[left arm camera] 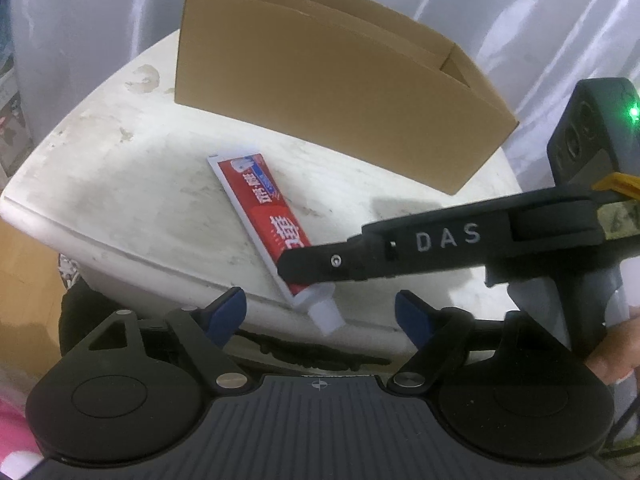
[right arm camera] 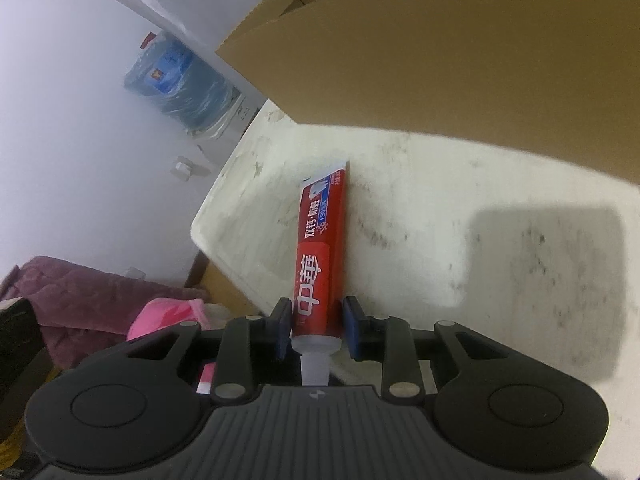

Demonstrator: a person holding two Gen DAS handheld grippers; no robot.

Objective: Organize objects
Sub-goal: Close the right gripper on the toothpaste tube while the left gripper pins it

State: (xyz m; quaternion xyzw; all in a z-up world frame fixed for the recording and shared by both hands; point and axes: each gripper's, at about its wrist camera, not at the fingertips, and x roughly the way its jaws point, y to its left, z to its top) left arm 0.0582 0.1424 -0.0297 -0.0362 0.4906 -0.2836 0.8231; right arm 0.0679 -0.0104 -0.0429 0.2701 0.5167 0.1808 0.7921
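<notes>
Left wrist view: the left hand-held gripper (left arm camera: 320,312) has its blue-padded fingers spread, with nothing between them; it hangs over the near edge of the white counter (left arm camera: 120,184). Just beyond its tips lies the red toothpaste tube (left arm camera: 266,216), flat on the counter, its white cap poking out past the counter's near edge and its crimped end pointing toward the cardboard box (left arm camera: 332,96). The right hand-held gripper (left arm camera: 288,272) reaches in from the right side, its black finger marked DAS lying across the tube's cap end. The open-topped box stands upright at the back of the counter, well apart from the tube, with a strip of bare, stained counter between them. To the left of the tube the counter is open up to its rounded corner.

Right wrist view: the right hand-held gripper (right arm camera: 316,328) is pinching the toothpaste tube (right arm camera: 320,256) near its shoulder, the blue pads pressed on both sides and the cap sticking back toward the camera. The tube runs forward along the counter (right arm camera: 440,208), close to its left edge. The cardboard box (right arm camera: 440,52) looms ahead and to the right, something purple showing inside; whether the tube's far end touches it I cannot tell. Bare counter spreads to the right
</notes>
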